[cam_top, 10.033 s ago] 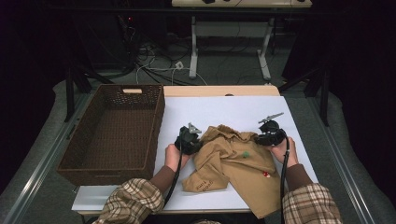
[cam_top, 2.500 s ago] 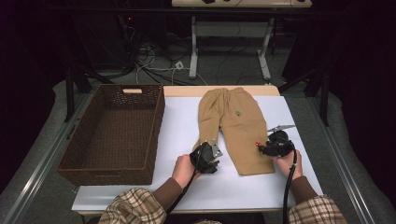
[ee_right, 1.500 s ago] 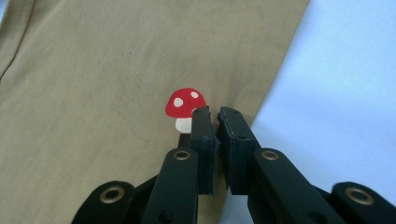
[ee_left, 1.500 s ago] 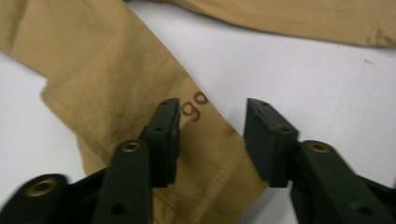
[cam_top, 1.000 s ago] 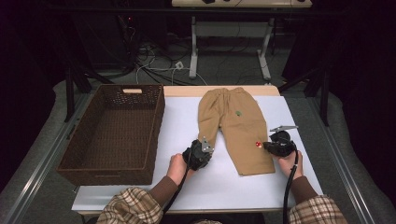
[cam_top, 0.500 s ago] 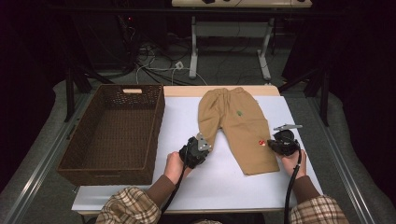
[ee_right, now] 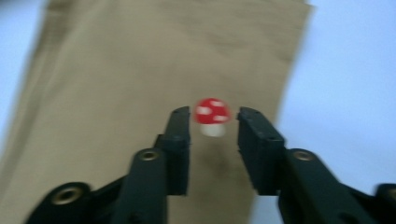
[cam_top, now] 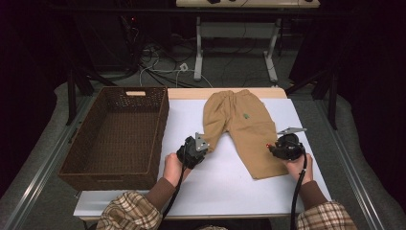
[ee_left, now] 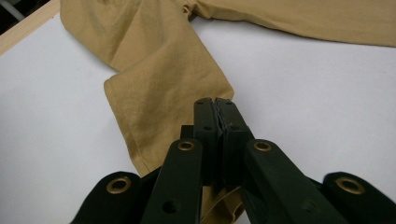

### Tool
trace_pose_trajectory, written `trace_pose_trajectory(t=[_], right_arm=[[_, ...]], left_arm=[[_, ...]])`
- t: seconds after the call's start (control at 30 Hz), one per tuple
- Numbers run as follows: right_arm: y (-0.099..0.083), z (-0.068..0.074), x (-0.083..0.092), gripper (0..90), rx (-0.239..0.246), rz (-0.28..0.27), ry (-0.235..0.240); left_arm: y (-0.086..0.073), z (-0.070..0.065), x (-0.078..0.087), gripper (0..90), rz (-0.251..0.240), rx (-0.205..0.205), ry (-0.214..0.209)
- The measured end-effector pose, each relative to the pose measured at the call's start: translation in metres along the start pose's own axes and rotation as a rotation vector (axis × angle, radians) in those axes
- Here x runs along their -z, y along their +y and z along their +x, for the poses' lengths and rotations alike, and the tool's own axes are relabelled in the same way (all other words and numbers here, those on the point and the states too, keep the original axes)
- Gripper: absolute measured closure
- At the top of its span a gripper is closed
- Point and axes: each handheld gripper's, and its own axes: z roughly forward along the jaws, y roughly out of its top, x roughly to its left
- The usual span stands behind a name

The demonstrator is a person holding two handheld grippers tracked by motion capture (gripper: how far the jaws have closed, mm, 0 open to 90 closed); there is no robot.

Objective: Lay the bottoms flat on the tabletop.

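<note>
Tan trousers [cam_top: 249,129] lie flat on the white table [cam_top: 225,187], waistband at the far edge, legs spread toward me. My left gripper [cam_top: 206,144] is shut on the hem of the left trouser leg [ee_left: 159,93]; cloth runs under its closed jaws [ee_left: 215,103]. My right gripper [cam_top: 272,148] rests over the right leg's lower end. Its jaws have just been opening and stand apart [ee_right: 214,123]. A small red mushroom patch [ee_right: 212,114] on the cloth shows between them, and the pads do not press on anything.
A deep brown wicker basket [cam_top: 136,92] stands on the table's left side, close to my left hand. Table legs and cables [cam_top: 158,67] lie on the floor beyond the far edge. Bare white surface lies in front of the trousers.
The left gripper has drawn the left trouser leg out to the left, so the legs now splay apart. The right gripper has shifted slightly right. Ten seconds ago the trousers were crumpled.
</note>
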Motion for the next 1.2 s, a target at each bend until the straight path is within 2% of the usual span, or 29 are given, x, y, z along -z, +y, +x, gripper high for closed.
trace_pose_trajectory(t=[0.13, 0.27, 0.4, 0.47, 0.53, 0.6, 0.67, 0.83, 0.9, 1.03, 1.1, 1.2], right_arm=[[0.003, 0.026, -0.003, 51.3, 0.036, 0.016, 0.105], [0.006, 0.048, -0.009, 47.2, 0.062, 0.031, 0.176], [0.011, 0.07, -0.017, 45.8, 0.105, 0.04, 0.219], [0.012, 0.075, -0.02, 46.5, 0.123, 0.05, 0.226], [0.012, 0.081, -0.024, 54.8, 0.138, 0.06, 0.212], [0.012, 0.081, -0.025, 63.9, 0.16, 0.052, 0.185], [0.012, 0.078, -0.025, 72.0, 0.14, 0.043, 0.184], [0.01, 0.076, -0.025, 87.7, 0.158, 0.029, 0.167], [0.01, 0.074, -0.025, 89.0, 0.151, 0.026, 0.173], [0.011, 0.072, -0.022, 89.4, 0.159, 0.029, 0.144], [0.011, 0.066, -0.018, 89.4, 0.157, 0.019, 0.121], [0.009, 0.051, -0.013, 89.5, 0.122, 0.005, 0.1]], left_arm=[[0.0, 0.001, 0.001, 87.9, -0.004, 0.003, 0.005], [0.0, 0.003, 0.002, 87.8, -0.011, 0.005, 0.012], [0.0, 0.003, 0.003, 87.7, -0.014, 0.005, 0.016], [0.0, 0.004, 0.004, 87.8, -0.019, 0.005, 0.019], [0.0, 0.005, 0.004, 87.7, -0.019, 0.007, 0.022], [0.0, 0.005, 0.005, 87.7, -0.02, 0.008, 0.023], [-0.001, 0.005, 0.005, 87.7, -0.025, 0.011, 0.024], [-0.001, 0.006, 0.006, 87.7, -0.029, 0.013, 0.028], [-0.001, 0.006, 0.007, 87.7, -0.036, 0.018, 0.031], [-0.001, 0.008, 0.008, 87.8, -0.046, 0.02, 0.036], [-0.001, 0.009, 0.01, 87.7, -0.049, 0.023, 0.04], [-0.001, 0.01, 0.01, 87.8, -0.055, 0.029, 0.043]])
